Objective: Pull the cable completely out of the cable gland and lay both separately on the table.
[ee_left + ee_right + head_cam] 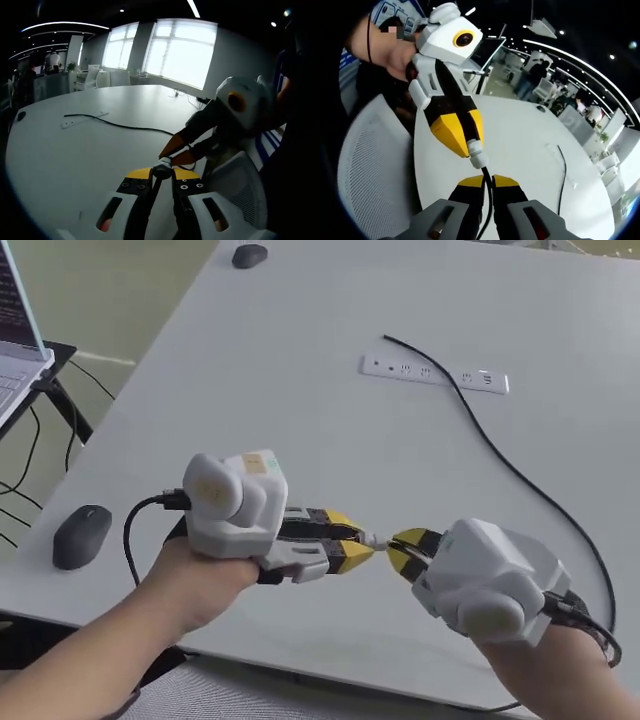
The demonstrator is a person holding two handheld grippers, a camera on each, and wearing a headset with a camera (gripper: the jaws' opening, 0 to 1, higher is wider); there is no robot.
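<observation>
Cable gland (476, 151) sits clamped in the left claw (162, 174), cable (490, 204) pinched in the right claw (487, 181).

Above the near edge of the surface (300, 370), left gripper (362, 541) and right gripper (399, 549) meet tip to tip: cable gland (379, 540) in the left jaws, cable (488, 192) in the right. Behind them lies a power strip (434, 373), crossed by a cord (520, 475); a mouse (82, 536) at near left
</observation>
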